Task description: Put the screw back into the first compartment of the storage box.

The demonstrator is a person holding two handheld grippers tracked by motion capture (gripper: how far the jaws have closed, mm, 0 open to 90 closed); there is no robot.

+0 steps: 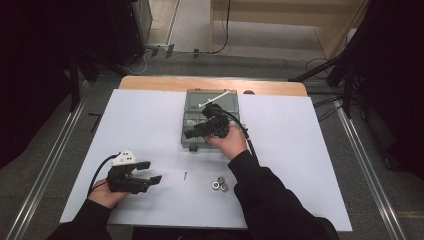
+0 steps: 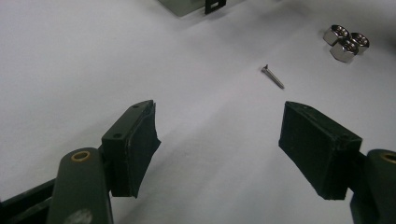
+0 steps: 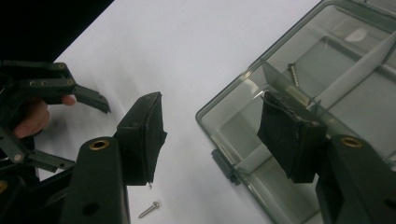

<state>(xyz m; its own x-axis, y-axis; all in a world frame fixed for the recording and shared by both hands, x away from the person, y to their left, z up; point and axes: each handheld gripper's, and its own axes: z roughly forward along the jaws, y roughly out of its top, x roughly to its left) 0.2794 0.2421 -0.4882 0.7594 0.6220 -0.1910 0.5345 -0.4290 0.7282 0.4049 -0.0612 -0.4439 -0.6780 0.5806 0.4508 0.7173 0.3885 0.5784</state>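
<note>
A clear grey compartment box [image 1: 188, 109] lies at the table's far middle. My right gripper [image 1: 199, 124] hovers over its near left corner, open, with nothing between the jaws. In the right gripper view the gripper [image 3: 215, 135] straddles the box's rim [image 3: 233, 91], and one screw [image 3: 293, 74] lies inside a compartment. A second screw [image 1: 185, 175] lies loose on the white sheet, with three nuts [image 1: 219, 184] to its right. My left gripper [image 1: 151, 171] rests at the near left, open and empty. The left gripper view has the screw [image 2: 272, 76] and nuts [image 2: 345, 42] ahead of it.
A white strip [image 1: 217, 97] sticks up slantwise from the box's far side. The white sheet [image 1: 300, 150] covers most of the wooden table [image 1: 270, 86]. Dark stands and cables ring the table on the floor.
</note>
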